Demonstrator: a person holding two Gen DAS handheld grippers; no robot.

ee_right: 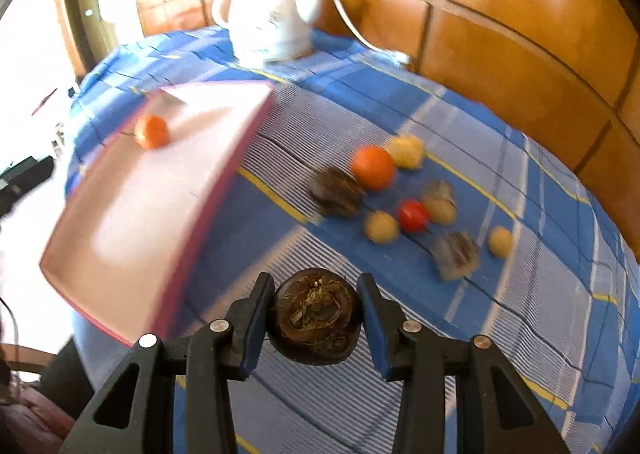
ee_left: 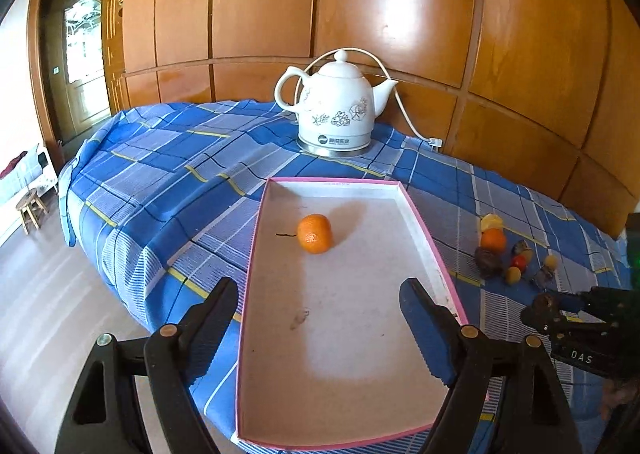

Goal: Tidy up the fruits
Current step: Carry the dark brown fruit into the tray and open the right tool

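Your right gripper is clamped on a dark brown, rough-skinned round fruit, both pads pressed against its sides, and it hangs above the blue checked tablecloth. Just ahead of those fingers and to their right lies the loose cluster of fruit on the cloth: a fuzzy brown piece, three small yellow ones, a red one, another dark brown one, an orange and a pale yellow piece behind it. The picture is blurred here, so finer detail is lost.

Your left gripper stands wide apart with nothing between its fingers, hovering over the near end of the pink-rimmed tray. Ahead of it, inside the tray and towards the far left part, sits a single tangerine with a short dark stem beside it. Off to the right of this gripper you can see the other gripper carrying its brown fruit, near the tray's right rim.

Beyond the tray stands a white kettle on its base, its cord running to the right along the wooden panelled wall.
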